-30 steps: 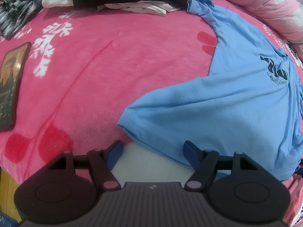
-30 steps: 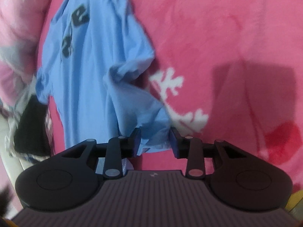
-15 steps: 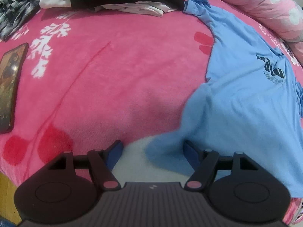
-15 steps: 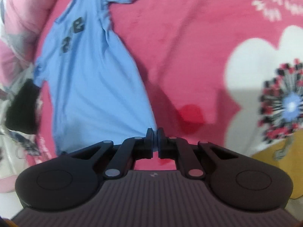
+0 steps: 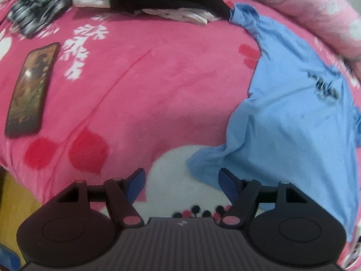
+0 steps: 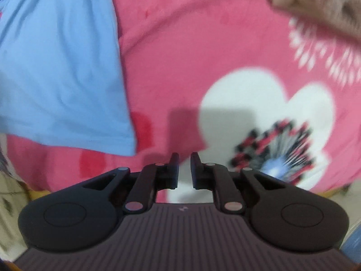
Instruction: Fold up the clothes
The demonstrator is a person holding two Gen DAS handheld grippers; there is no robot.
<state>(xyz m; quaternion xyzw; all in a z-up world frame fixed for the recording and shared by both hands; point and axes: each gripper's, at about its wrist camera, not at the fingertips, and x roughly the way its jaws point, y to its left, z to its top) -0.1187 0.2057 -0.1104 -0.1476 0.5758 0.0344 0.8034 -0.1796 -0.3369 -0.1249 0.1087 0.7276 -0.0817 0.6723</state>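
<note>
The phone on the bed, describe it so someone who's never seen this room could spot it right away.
Start from the pink flowered blanket covering the bed, then look toward its left edge, well away from the blue T-shirt. The phone lies flat beside white snowflake prints, the only hard, glossy dark slab among soft fabric.

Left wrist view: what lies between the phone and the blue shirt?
Only bare pink blanket with its printed pattern; nothing lies between the phone and the blue shirt. The left wrist view shows this.

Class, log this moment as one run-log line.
task: fold clothes | left hand-held gripper: open, empty | right hand-held gripper: just opening, narrow gap, empty | shirt: loose on blanket
</note>
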